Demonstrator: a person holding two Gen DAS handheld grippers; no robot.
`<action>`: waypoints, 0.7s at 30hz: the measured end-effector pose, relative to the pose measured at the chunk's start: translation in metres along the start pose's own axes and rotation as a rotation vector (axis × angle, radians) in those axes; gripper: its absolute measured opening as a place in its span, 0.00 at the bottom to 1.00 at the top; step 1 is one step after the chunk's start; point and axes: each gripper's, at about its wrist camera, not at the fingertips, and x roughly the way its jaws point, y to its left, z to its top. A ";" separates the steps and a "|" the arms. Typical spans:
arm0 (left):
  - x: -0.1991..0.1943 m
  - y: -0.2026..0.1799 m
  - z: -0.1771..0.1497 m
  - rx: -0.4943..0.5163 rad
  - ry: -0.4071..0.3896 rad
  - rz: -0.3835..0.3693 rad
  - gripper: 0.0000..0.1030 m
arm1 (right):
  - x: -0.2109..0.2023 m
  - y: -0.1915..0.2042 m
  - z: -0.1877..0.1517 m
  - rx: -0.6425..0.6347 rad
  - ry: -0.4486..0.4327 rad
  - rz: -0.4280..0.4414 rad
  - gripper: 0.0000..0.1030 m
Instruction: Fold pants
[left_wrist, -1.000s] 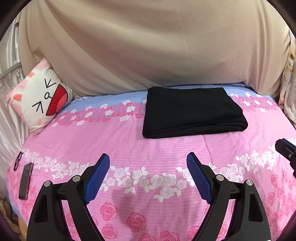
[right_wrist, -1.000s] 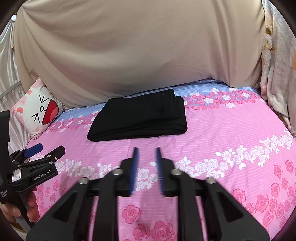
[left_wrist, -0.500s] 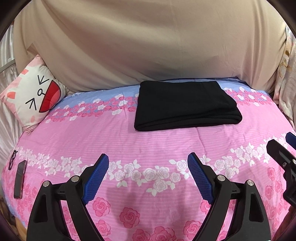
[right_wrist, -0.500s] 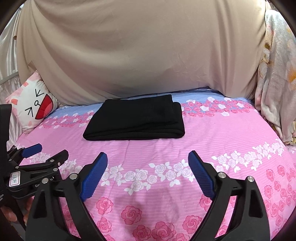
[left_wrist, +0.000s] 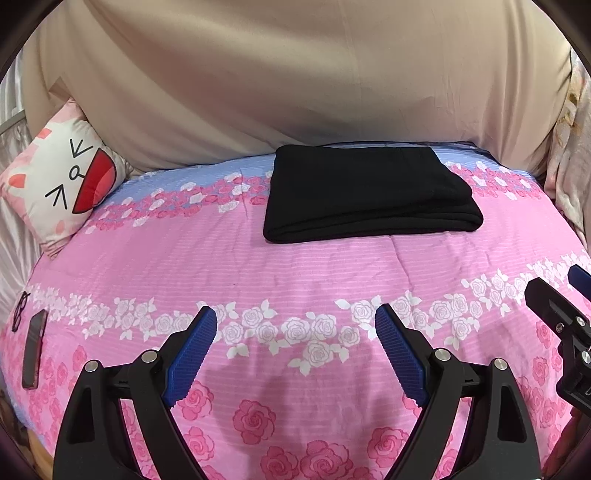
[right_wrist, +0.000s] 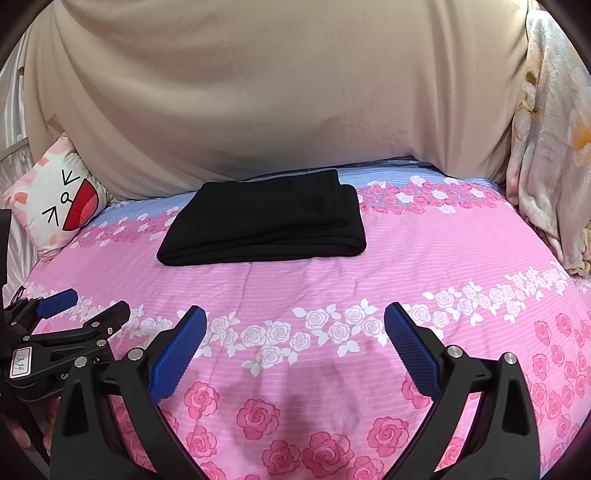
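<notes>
Pink rose bedspread (left_wrist: 314, 273) | folded black pants (left_wrist: 369, 195) upper centre | your left gripper (left_wrist: 295, 321) and right gripper (right_wrist: 295, 321) both spread wide, holding nothing.

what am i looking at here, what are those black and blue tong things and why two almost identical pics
They are handheld claws: a person holds one in each hand, and each carries a wide-angle camera looking forward along its two fingers. That gives two pictures of one bed, one from each hand.

The left claw is seen from its own camera, with the right one poking in at the edge. The right claw is in the other picture. Both are open and hold nothing.

On the pink rose bedspread lie the black pants, already folded into a neat rectangle. A cat-face pillow leans at the left, with a phone and eyeglasses near the left edge.
</notes>
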 end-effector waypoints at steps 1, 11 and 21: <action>0.000 0.000 0.000 -0.001 0.003 -0.001 0.83 | 0.000 0.000 0.000 0.001 -0.001 -0.002 0.92; -0.002 -0.003 -0.001 0.005 0.001 -0.009 0.83 | 0.000 0.000 -0.001 0.004 0.006 -0.003 0.92; -0.003 -0.003 -0.001 0.004 0.002 -0.017 0.83 | 0.000 0.000 -0.002 0.003 0.006 -0.002 0.92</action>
